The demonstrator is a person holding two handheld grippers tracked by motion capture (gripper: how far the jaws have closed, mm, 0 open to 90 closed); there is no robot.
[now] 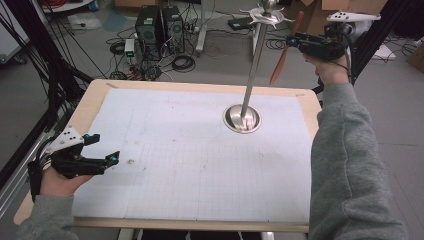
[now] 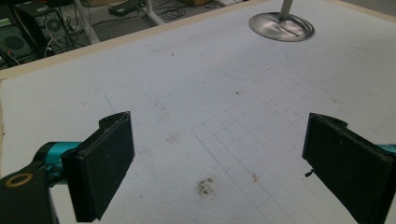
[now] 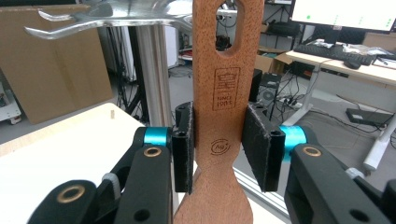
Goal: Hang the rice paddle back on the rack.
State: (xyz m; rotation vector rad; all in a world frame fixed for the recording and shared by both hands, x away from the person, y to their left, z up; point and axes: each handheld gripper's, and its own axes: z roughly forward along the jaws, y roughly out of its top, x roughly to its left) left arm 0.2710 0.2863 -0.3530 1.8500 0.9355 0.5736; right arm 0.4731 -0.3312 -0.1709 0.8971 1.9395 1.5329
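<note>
We hold a wooden spatula (image 3: pixel 226 93) upright, clamped in our right gripper (image 3: pixel 223 147), its hanging hole just beside the metal stand's hooks (image 3: pixel 93 18), while our left gripper (image 1: pixel 102 150) rests wide open, well apart.

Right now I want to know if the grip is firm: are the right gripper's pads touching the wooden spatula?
Touching. The right gripper view shows both black pads pressed flat against the edges of the wooden spatula, with no gap on either side.

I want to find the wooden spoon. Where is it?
In the high view the wooden spoon is up at the far right, clamped in the right hand-held gripper, beside the top of the metal stand.
</note>
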